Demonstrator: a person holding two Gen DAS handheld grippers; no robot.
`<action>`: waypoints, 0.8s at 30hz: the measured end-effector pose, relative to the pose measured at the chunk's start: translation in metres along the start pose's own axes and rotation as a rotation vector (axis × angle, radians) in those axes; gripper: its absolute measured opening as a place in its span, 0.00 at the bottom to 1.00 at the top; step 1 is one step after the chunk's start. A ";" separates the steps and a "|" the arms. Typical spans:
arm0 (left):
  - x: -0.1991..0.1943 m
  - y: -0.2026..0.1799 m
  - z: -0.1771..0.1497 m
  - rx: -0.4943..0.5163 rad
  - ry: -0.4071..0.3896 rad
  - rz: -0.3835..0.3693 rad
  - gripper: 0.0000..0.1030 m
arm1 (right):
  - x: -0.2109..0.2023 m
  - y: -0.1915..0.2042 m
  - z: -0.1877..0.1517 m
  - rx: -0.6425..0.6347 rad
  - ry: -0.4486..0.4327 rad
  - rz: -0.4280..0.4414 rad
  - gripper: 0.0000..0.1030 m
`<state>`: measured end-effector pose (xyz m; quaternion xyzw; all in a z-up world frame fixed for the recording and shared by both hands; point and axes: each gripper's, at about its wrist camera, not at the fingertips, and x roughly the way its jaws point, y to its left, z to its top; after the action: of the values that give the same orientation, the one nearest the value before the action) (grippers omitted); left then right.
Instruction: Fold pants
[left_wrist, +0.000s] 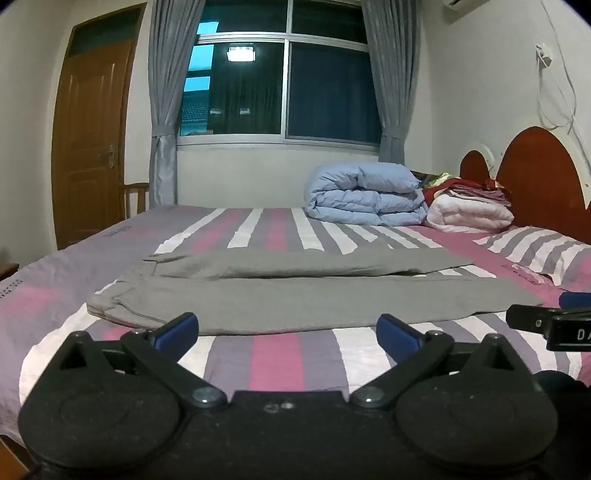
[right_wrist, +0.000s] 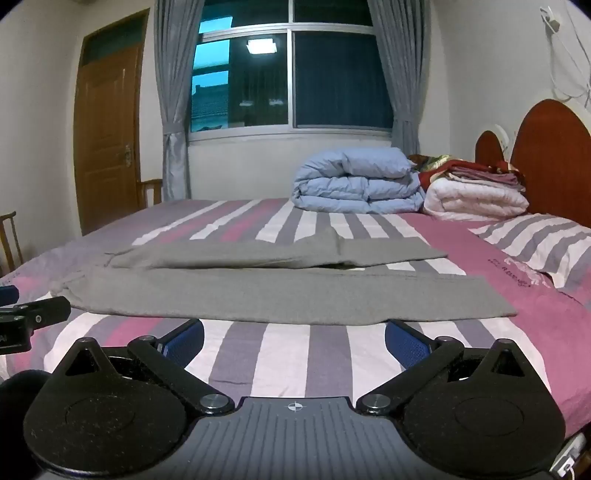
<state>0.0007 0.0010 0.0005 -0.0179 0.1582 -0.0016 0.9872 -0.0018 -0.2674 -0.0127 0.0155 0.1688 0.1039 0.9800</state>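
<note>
While the grey pants lie flat on the striped bed, both grippers' jaws stand released, empty

Grey pants lie flat just ahead of both open grippers, legs spread sideways, far leg seemingly slightly creased.

Plain grey cotton pants sit on a bedsheet striped pink, white and lilac-grey. Puffy folded duvet is pale blue, rounded wooden headboard reddish-brown, gripper pads bright blue.
</note>
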 end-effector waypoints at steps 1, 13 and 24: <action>0.000 0.000 0.000 0.003 0.000 -0.001 0.94 | 0.000 0.000 0.000 -0.001 -0.001 -0.001 1.00; 0.002 -0.002 -0.003 0.036 -0.014 0.004 0.94 | 0.000 0.002 0.000 -0.025 0.005 -0.007 1.00; 0.001 -0.002 -0.005 0.038 -0.013 0.005 0.94 | -0.001 0.001 0.001 -0.022 0.004 -0.006 1.00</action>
<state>0.0001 -0.0012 -0.0042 0.0012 0.1515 -0.0022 0.9885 -0.0028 -0.2662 -0.0117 0.0039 0.1699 0.1027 0.9801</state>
